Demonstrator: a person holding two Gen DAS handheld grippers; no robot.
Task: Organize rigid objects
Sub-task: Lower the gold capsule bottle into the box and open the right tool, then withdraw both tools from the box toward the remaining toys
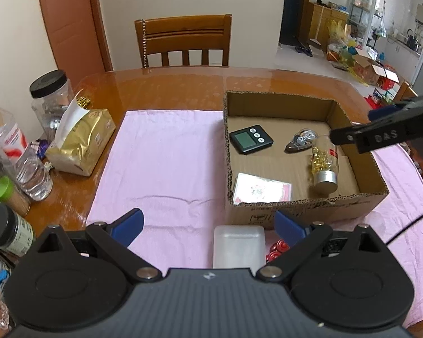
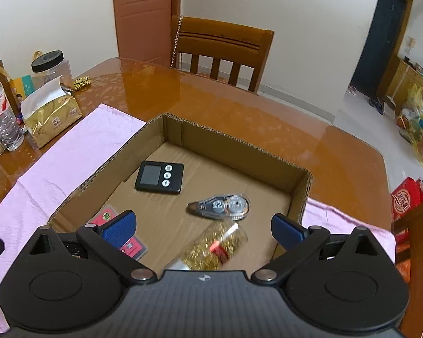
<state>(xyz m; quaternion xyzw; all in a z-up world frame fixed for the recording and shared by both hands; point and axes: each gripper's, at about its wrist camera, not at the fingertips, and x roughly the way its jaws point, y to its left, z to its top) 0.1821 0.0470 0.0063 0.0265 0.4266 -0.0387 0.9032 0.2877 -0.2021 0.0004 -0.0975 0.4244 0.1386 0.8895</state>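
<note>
A glossy wooden worktop (image 1: 169, 84) carries a pink cloth (image 1: 160, 163), and on the cloth's right part sits an open, shallow cardboard box (image 1: 304, 208).

Inside the box lie four things. A black digital timer (image 1: 251, 139) with a grey screen and three round buttons lies flat near the far left corner. To its right lies a clear correction-tape dispenser (image 1: 301, 139). A clear bottle of golden capsules (image 1: 324, 166) with a silver cap is at the box's right side, blurred in the right wrist view, with its cap toward the near wall; whether it rests on the floor of the box cannot be told. A flat pink card case (image 1: 262, 191) lies against the near left corner.

The right gripper (image 2: 203, 229) hangs over the near part of the box, its blue-padded fingers (image 2: 118, 229) spread wide apart, with the bottle below and between them, untouched by either pad. The left gripper (image 1: 208, 222) hovers over the cloth just in front of the box, its fingers also wide apart and holding nothing. Under it, on the cloth beside the box's near wall, lie a frosted white plastic case (image 1: 238, 246) and, just right of that, some small red metal parts (image 1: 276, 250), partly hidden.

Along the left edge of the worktop stand a gold tissue pack (image 1: 81, 146), a clear jar with a black lid (image 1: 52, 98) and a water bottle (image 1: 11, 146). A wooden chair (image 1: 183, 42) stands at the far side.
</note>
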